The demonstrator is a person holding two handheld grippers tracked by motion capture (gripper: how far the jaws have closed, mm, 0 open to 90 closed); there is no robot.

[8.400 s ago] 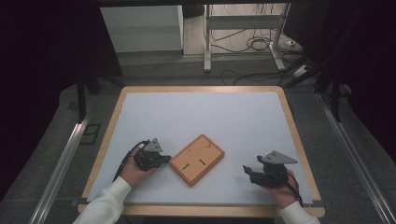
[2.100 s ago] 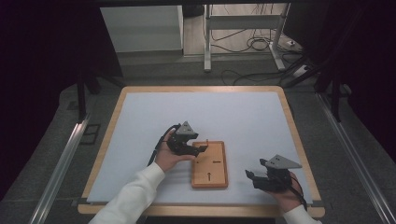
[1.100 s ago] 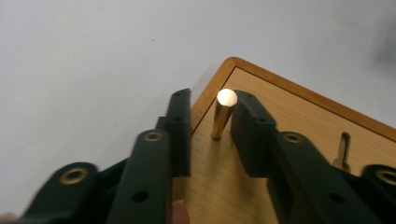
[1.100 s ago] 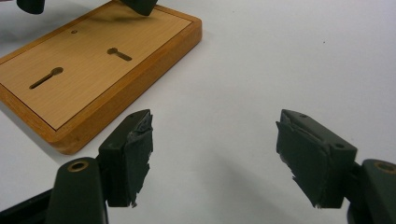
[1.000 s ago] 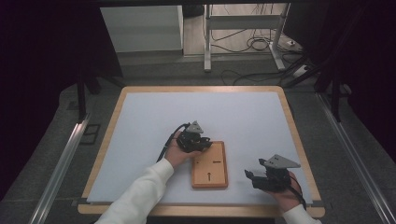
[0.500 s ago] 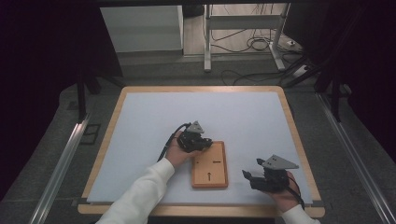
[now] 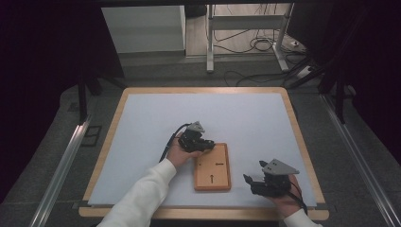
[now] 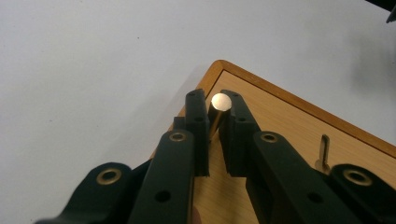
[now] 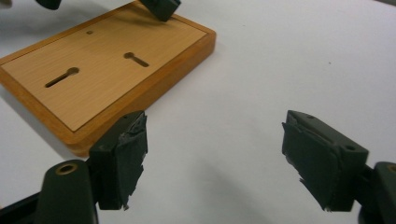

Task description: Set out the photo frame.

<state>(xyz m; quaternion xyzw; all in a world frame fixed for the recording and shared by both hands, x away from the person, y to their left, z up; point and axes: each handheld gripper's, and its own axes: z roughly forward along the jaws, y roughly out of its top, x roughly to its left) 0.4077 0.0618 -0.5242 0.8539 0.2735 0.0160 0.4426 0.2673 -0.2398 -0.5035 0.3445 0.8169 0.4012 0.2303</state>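
Peg: a brass-coloured pin, standing at the far left corner of the board, clamped between the jaws of our left gripper. In the left gripper view the jaws close on its shaft just under the round top; the lower end is hidden behind them, so we can't tell whether it sits in a hole or just touches the wood.

Risks on this side, as we judge them:
- grip is high and narrow, so a side load could tilt the pin in the pads
- if the pin is seated and we pull off-axis, the board may lift or slide, since nothing pins it to the table
- the corner is close to the raised rim, and a jaw could catch on it

Middle: two keyhole slots and a small hole sit in the board face. A dropped pin could roll into a slot.

Right gripper hovers just beside the board's near right corner, jaws wide apart, holding nothing. It isn't bracing the board, so any drag from the left goes unopposed.
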